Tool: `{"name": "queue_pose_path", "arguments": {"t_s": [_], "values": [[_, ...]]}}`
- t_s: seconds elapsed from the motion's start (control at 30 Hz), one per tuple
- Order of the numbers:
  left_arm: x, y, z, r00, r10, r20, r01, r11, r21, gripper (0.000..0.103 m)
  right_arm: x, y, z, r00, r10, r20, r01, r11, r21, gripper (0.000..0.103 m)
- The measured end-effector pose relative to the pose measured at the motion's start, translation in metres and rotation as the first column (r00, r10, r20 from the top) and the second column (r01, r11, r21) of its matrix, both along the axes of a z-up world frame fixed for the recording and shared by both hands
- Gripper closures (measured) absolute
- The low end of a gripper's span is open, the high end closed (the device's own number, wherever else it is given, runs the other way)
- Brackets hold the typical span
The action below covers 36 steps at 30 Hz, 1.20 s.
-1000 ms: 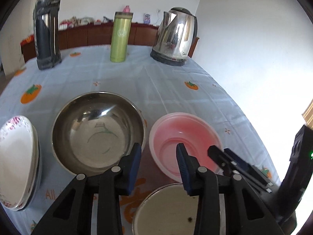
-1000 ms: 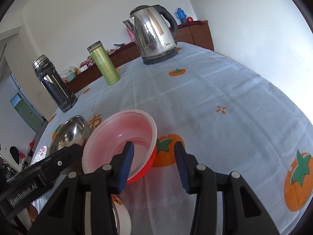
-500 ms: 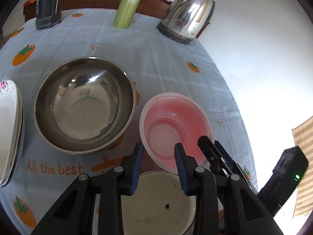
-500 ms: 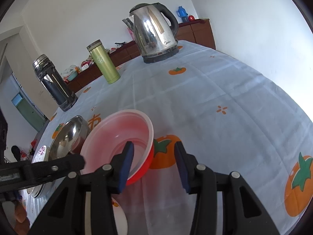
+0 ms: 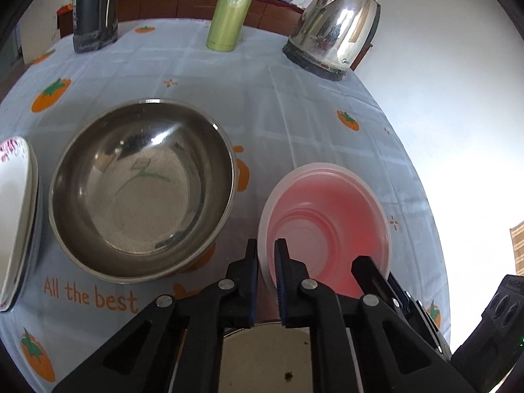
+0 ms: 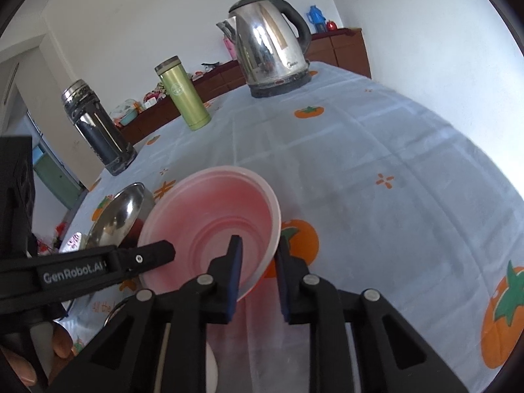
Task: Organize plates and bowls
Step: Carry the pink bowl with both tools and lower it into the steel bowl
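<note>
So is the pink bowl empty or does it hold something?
Empty: the pink bowl shows only its bare ringed bottom in both views.

A translucent pink plastic bowl (image 5: 327,226) fades to whitish at its rim. Beside it, a large round stainless steel bowl (image 5: 140,193) shines silver-grey. A stack of white ceramic plates (image 5: 16,216) carries a pink floral pattern on the rim. The pale blue tablecloth (image 5: 255,98) is printed with orange persimmons with green leaves, small orange crosses and orange lettering reading "All the best". A tall lime-green tumbler (image 5: 231,11), a silver kettle with a black base (image 5: 334,29) and a dark grey and chrome flask (image 5: 95,6) stand before a reddish-brown wooden cabinet (image 5: 163,3). The black grippers have blue pads (image 6: 235,273).
</note>
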<state>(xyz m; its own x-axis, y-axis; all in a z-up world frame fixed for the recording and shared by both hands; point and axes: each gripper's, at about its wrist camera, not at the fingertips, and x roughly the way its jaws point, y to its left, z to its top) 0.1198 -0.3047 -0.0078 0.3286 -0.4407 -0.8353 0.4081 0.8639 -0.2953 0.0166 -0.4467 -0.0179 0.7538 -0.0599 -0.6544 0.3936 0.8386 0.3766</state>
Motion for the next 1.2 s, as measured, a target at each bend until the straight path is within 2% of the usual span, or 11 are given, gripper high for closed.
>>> {"name": "queue_pose_path", "arguments": {"t_s": [0.17,0.33,0.57,0.87,1.2], "values": [[-0.005,0.004,0.009,0.999,-0.013,0.033,0.014,1.000,-0.012,0.094,-0.006,-0.001,0.006,0.999,-0.010,0.036,0.010,1.000,0.000,0.088],[-0.015,0.014,0.024,0.994,-0.028,0.108,0.029,0.999,-0.014,0.094,-0.011,0.007,0.017,0.997,-0.007,0.073,0.008,1.000,-0.012,0.088],[-0.013,0.046,0.041,0.982,0.017,0.190,-0.011,0.999,-0.031,0.094,-0.009,0.041,0.043,0.992,0.017,0.126,-0.009,0.998,-0.065,0.088],[0.012,0.093,0.049,0.976,0.086,0.202,-0.073,0.995,-0.072,0.094,0.019,0.083,0.067,0.987,0.058,0.152,-0.046,0.995,-0.086,0.088],[0.038,0.117,0.044,0.966,0.138,0.218,-0.126,0.990,-0.070,0.094,0.051,0.108,0.059,0.991,0.048,0.124,-0.045,0.999,-0.026,0.088]]}}
